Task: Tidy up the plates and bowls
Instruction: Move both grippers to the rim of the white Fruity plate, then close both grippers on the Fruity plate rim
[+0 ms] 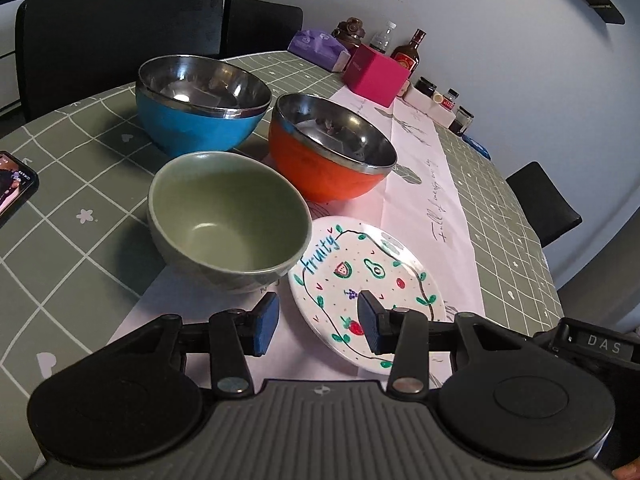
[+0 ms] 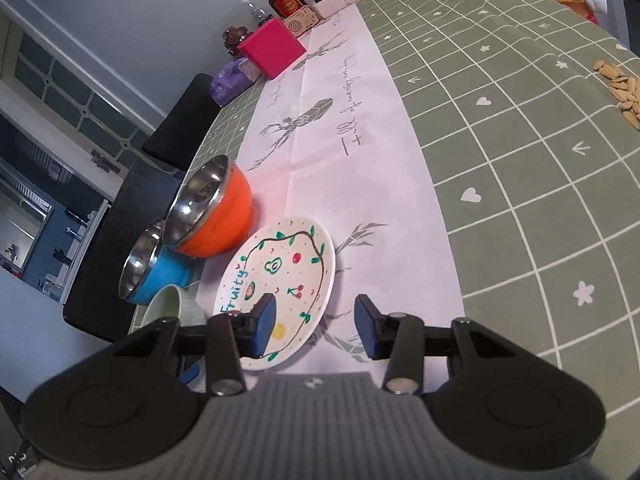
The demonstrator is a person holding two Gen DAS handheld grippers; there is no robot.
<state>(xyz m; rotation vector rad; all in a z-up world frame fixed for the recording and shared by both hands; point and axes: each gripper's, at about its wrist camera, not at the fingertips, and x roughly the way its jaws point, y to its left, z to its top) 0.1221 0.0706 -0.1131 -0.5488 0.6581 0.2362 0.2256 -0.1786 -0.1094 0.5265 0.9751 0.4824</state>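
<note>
A white "Fruity" plate (image 1: 360,276) lies on the pale runner. A green ceramic bowl (image 1: 228,216) stands left of it. Behind are an orange steel-lined bowl (image 1: 332,148) and a blue steel-lined bowl (image 1: 200,100). My left gripper (image 1: 318,320) is open and empty, hovering over the plate's near left edge. In the right wrist view the plate (image 2: 280,280), orange bowl (image 2: 216,216), blue bowl (image 2: 156,268) and green bowl (image 2: 172,308) show at left. My right gripper (image 2: 316,328) is open and empty over the plate's near right edge.
A phone (image 1: 12,188) lies at the table's left edge. A pink box (image 1: 376,74), purple tissue pack (image 1: 318,46), bottle (image 1: 410,52) and jars (image 1: 440,100) stand at the far end. Seeds (image 2: 624,88) lie at right. Black chairs (image 1: 120,40) surround the table.
</note>
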